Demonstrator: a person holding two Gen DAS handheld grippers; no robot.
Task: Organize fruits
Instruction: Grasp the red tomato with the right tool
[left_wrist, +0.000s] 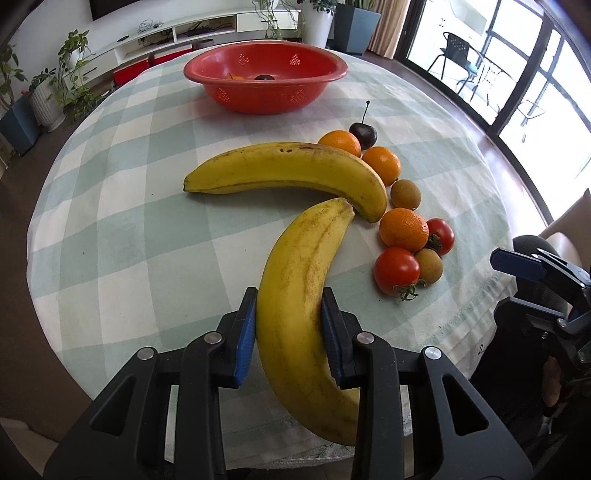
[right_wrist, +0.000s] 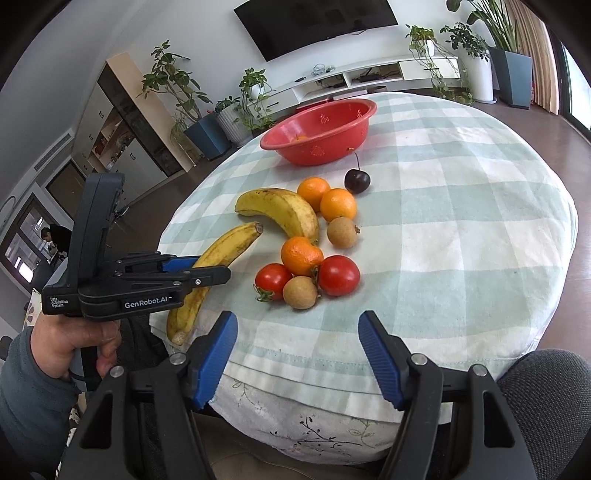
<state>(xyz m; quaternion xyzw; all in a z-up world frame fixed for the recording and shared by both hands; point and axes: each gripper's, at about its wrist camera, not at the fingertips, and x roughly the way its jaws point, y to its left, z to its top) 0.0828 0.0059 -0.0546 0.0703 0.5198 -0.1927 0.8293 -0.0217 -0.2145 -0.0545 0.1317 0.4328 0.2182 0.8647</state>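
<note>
My left gripper (left_wrist: 290, 299) is shut on the near banana (left_wrist: 306, 266), its blue pads pressing both sides at mid-length. From the right wrist view the left gripper (right_wrist: 199, 271) crosses that banana (right_wrist: 225, 247), whose stalk end reaches past the table's near edge. A second banana (left_wrist: 288, 166) lies beyond it. To the right sit three oranges (left_wrist: 404, 229), two tomatoes (left_wrist: 397, 269), brown round fruits (left_wrist: 405, 194) and a dark cherry (left_wrist: 364, 134). The red bowl (left_wrist: 258, 96) stands at the far side with an orange and a dark fruit inside. My right gripper (right_wrist: 297, 321) is open over the near table edge, holding nothing.
The round table wears a green-and-white checked cloth (right_wrist: 461, 240). A person's hand and grey sleeve (right_wrist: 62, 347) hold the left gripper. Potted plants (right_wrist: 173, 85), a white TV bench and glass doors surround the table. A dark padded chair back (right_wrist: 546, 391) is at the lower right.
</note>
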